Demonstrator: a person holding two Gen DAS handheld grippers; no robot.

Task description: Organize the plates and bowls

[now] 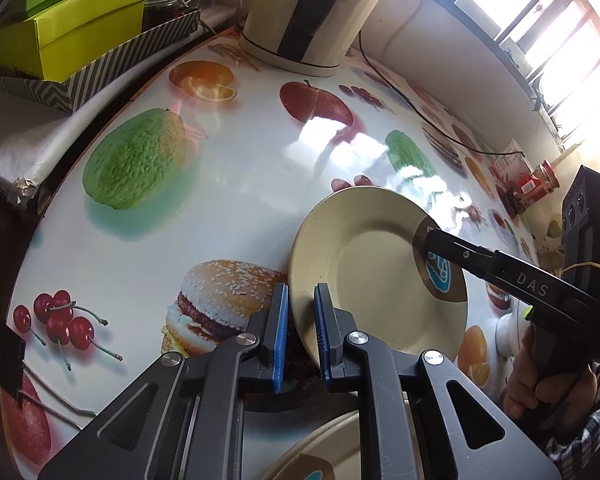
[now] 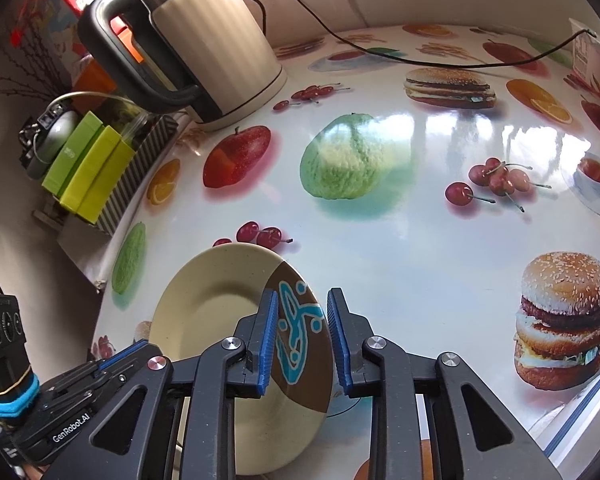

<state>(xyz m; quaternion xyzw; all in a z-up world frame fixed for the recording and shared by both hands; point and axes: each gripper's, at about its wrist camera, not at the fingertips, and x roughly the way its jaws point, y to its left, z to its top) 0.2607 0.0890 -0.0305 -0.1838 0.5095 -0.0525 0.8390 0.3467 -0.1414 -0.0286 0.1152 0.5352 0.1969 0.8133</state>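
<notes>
Glossy fruit-printed counter [image 2: 380, 220] carries a tilted cream plate [image 1: 364, 264]; left gripper [image 1: 301, 332] is pinched on its near rim; right gripper [image 2: 302, 340] straddles the brown-and-blue edge, whether clamped I cannot tell; next probably lifting it onto the lower plate [image 1: 332, 452].

Second plate [image 1: 320, 452] below the left gripper [image 1: 301, 330]: cut off by the bottom edge, largely covered by the gripper's black frame. Near rim of the held plate [image 2: 220, 320]: hidden behind the right gripper [image 2: 303, 338] and its linkage; contact of the pads with the rim impossible to tell there. Kettle [image 1: 312, 8]: top cut off by the upper edge in the left wrist view. Red packages [image 1: 528, 184] at the far table edge: too small and blurred to read. Hand [image 1: 540, 380]: only partly visible at the right edge, wrapped around a handle.
</notes>
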